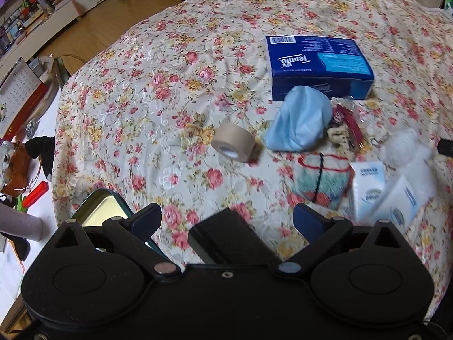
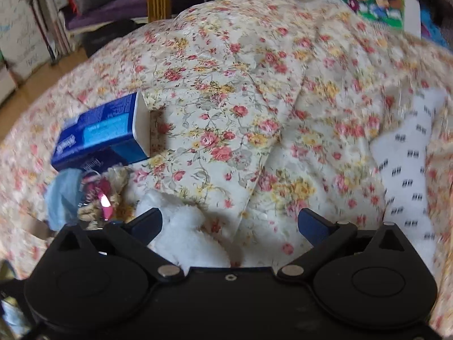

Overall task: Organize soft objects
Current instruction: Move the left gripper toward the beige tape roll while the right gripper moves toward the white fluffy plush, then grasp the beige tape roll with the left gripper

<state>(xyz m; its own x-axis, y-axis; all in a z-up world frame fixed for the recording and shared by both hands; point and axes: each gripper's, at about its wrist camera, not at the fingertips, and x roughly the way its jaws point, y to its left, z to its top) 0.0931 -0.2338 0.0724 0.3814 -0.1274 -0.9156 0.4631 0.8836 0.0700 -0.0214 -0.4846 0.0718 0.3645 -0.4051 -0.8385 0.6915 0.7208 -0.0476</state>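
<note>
Both grippers hang wide open and empty over a floral tablecloth (image 1: 158,65).
Left gripper (image 1: 226,221) looks down on, left to right, a tan tape roll (image 1: 233,141), a crumpled blue cloth (image 1: 300,119) below a blue Tempo tissue box (image 1: 317,65), a knitted pouch (image 1: 320,181) and white tissue packs (image 1: 388,195); right gripper (image 2: 229,223) spreads over white fluffy plush (image 2: 187,235).
</note>
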